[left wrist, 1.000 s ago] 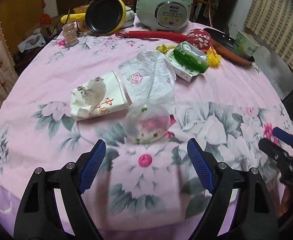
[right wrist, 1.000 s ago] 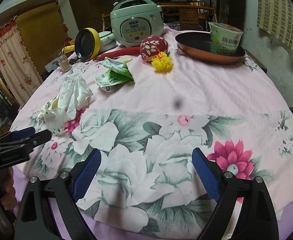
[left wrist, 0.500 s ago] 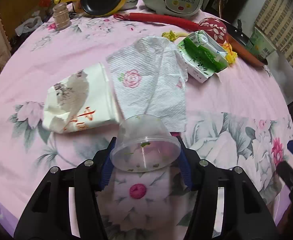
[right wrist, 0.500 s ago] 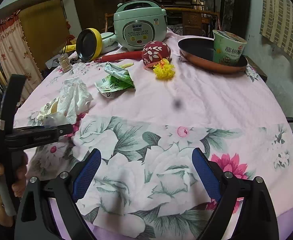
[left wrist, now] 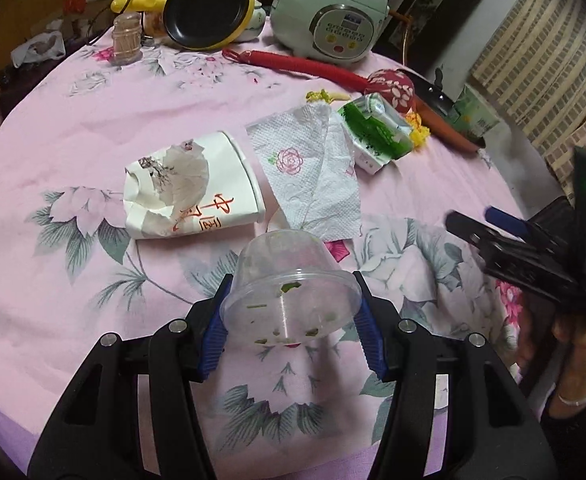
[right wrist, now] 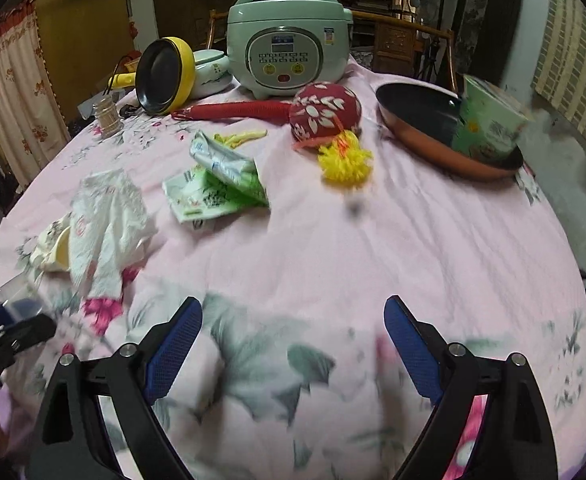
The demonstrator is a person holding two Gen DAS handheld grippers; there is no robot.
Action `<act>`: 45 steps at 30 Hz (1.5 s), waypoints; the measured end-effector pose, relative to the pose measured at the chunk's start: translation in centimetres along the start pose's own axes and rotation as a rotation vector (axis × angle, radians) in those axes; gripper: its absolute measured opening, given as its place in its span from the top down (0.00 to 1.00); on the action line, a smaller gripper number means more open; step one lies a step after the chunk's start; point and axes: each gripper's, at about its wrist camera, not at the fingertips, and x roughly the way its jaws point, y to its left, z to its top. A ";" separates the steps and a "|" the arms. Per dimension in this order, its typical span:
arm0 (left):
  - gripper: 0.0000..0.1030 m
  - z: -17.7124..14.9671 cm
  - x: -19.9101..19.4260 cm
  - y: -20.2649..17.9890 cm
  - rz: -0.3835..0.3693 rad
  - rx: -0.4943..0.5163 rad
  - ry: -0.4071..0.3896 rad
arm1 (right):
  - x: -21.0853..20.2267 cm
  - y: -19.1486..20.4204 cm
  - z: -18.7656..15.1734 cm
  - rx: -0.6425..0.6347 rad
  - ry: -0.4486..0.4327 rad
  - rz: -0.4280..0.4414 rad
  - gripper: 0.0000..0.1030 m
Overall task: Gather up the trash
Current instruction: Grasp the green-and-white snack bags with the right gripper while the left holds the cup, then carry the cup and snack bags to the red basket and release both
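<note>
- Currently the left gripper (left wrist: pixel 291 322) is clamped on a clear plastic cup (left wrist: pixel 289 292), one blue pad against each side of the wall just below the rim.
- The cup lies tilted between the fingers, mouth toward the camera and base pointing away, near the front edge of the table (left wrist: pixel 73 112). Contact with the cloth cannot be confirmed.
- Handling judgement: the cup looks thin-walled, very light and smooth. It will likely flex or crack under hard squeeze and may slip; the stiffer rim band is the preferred hold.
- Green residue specks cling inside the cup; keeping it tilted as it is should limit spillage.
- The right gripper (right wrist: pixel 293 344) has its fingers wide apart and holds nothing, over the front edge of the table.
- Remaining trash toward the table centre: a crushed paper cup (left wrist: pixel 191 192), a paper napkin (left wrist: pixel 313 172) just beside it, and a green wrapper (left wrist: pixel 375 132) beyond the napkin.
- All three look soft and light; pinch them at a fold or raised edge.
</note>
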 end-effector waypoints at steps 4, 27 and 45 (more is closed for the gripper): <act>0.45 0.2 -0.3 0.4 0.014 -0.011 -0.013 | 2.5 1.4 2.8 -0.068 -0.007 -0.023 0.12; 0.45 0.5 0.3 1.0 -0.001 -0.031 0.003 | 8.5 5.3 8.4 -0.273 -0.027 -0.138 0.68; 0.45 -0.3 -1.1 -0.3 0.011 -0.006 -0.039 | -5.6 1.2 -3.4 0.046 -0.134 0.083 0.68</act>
